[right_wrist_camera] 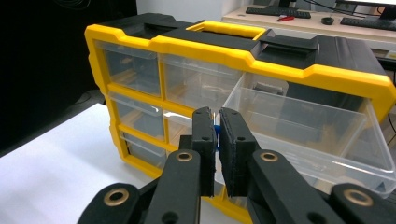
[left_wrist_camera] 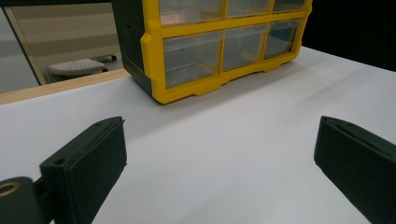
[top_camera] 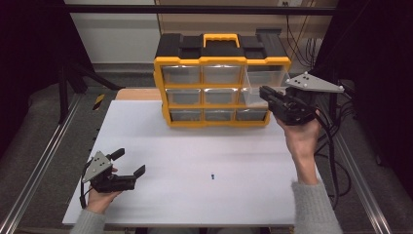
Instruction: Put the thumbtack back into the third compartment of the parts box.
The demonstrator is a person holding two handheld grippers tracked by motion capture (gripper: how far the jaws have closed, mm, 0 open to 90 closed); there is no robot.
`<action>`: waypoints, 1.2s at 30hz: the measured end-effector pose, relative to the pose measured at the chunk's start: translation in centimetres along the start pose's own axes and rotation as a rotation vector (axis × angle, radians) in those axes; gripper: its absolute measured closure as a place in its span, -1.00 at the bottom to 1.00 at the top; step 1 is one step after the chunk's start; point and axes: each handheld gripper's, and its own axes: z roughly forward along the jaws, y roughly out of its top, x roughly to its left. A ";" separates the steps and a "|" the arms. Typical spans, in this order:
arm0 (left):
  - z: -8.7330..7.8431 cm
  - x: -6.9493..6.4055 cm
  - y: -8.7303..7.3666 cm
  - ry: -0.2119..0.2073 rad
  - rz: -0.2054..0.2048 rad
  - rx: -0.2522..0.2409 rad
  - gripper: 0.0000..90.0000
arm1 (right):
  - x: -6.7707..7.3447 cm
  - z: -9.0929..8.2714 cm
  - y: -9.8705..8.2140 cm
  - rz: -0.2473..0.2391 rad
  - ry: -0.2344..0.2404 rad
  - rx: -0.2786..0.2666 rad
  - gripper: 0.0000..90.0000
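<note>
Right gripper view: the right gripper [right_wrist_camera: 216, 140] has its fingers nearly together, pinching a small blue piece [right_wrist_camera: 216, 135], of which a sliver shows in the gap. It is held up at the front wall of the open drawer [right_wrist_camera: 308, 126], the top-right one of the organizer [right_wrist_camera: 233, 51], pulled well out. In the high view a second small blue piece [top_camera: 213, 176] lies on the white worktop [top_camera: 195, 156], well apart from the cabinet.

Left gripper [top_camera: 130, 163] rests low on the worktop near the left front corner, fingers spread wide, nothing between them.

Risks, as I judge them:
- The grip is on a thin edge of a tiny part; any twist could let it slip and fall outside the drawer.
- The fingers are close to the drawer's front lip; a nudge could push it shut or jolt the cabinet.
- Releasing before clearing the lip would drop the piece on the worktop.

Materials: drawers are clear, glossy, thin-walled plastic, box-shaped; frame is yellow moulded plastic with a black top and yellow handle; fingers are matte black, flat-faced blocks; worktop is smooth and matte.
</note>
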 end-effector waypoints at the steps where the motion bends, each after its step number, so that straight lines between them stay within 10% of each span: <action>1: 0.0 0.0 0.0 -0.001 0.000 0.000 -0.96 | 0.0 0.0 0.1 0.001 -0.001 0.000 0.90; 36: 0.0 0.1 0.0 0.000 -0.002 -0.001 -0.96 | -2.9 3.3 1.9 0.030 -0.103 0.037 0.90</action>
